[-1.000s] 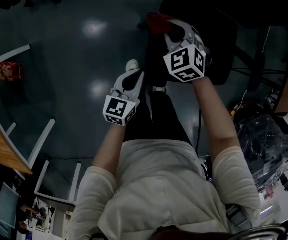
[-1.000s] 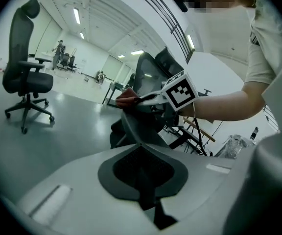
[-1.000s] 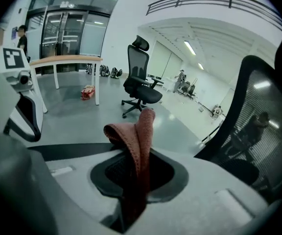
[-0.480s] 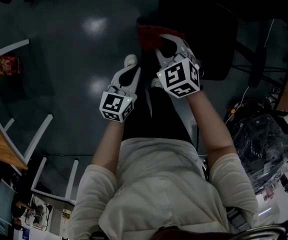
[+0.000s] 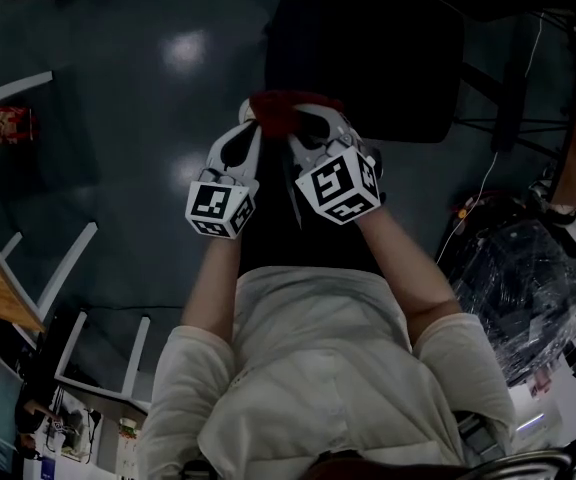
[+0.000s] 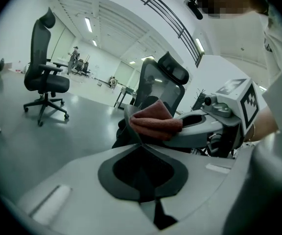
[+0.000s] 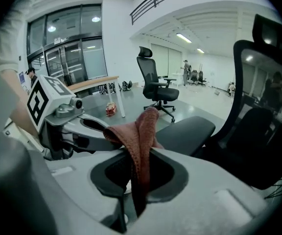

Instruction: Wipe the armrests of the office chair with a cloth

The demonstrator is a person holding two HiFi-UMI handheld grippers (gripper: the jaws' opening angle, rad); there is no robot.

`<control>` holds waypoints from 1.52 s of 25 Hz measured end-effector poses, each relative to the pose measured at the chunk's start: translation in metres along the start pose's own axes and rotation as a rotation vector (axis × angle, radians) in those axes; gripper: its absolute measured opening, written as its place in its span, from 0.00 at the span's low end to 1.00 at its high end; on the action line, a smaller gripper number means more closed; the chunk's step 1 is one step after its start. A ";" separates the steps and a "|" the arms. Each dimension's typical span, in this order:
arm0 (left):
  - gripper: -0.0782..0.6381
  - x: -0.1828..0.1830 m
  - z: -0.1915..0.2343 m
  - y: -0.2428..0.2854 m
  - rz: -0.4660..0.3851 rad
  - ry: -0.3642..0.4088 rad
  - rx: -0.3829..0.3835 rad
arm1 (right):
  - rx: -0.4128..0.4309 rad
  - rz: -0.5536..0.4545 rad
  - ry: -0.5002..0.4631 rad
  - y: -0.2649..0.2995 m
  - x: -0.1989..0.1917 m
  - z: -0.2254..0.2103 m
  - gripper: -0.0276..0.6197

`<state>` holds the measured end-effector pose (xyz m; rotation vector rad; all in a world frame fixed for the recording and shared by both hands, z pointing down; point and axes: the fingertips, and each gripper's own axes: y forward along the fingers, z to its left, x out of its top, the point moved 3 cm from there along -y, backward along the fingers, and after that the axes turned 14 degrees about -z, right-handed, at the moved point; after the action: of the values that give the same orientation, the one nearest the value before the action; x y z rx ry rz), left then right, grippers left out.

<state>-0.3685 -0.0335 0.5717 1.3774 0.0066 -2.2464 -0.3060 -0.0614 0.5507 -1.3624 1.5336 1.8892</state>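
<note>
— Between the right gripper's (image 7: 137,151) jaws: the red cloth (image 7: 140,129), nipped tight, with a fold standing up out of the gap. I hold it in the air, near the office chair (image 7: 187,130) but not touching it.
— And the left gripper (image 6: 140,142)?
— Jaws pressed together, nothing between them that I can see. Its tips sit just beside the cloth.
— Step?
— Approach stage, I judge: cloth in grip, not yet on the chair. I cannot pick out either armrest with certainty in these views.
— Next move?
— Locate an armrest, lay the free fold flat on its pad with a firm pinch, then stroke along its length. The left gripper should move clear or steady the chair, which will likely swivel.
</note>
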 end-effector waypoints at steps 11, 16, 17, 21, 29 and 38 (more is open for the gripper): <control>0.13 0.009 -0.025 0.000 -0.022 0.141 -0.023 | -0.089 -0.061 0.238 -0.049 -0.015 -0.022 0.11; 0.13 0.028 -0.021 0.037 -0.028 0.140 -0.056 | -0.280 -0.079 0.197 -0.035 -0.014 -0.118 0.11; 0.13 0.031 -0.020 0.044 -0.029 0.130 -0.065 | -0.314 -0.087 0.194 -0.028 -0.013 -0.137 0.11; 0.13 0.036 -0.015 0.064 0.014 0.141 -0.105 | -0.392 -0.130 0.257 0.003 -0.007 -0.195 0.11; 0.13 0.033 -0.013 0.080 0.079 0.169 -0.143 | -0.303 -0.176 0.316 0.042 -0.007 -0.199 0.11; 0.13 0.027 -0.012 0.075 0.047 0.157 -0.115 | -0.135 -0.178 0.260 0.025 -0.017 -0.157 0.11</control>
<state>-0.3373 -0.1076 0.5620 1.4720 0.1525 -2.0616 -0.2457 -0.2051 0.5868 -1.8012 1.3623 1.7896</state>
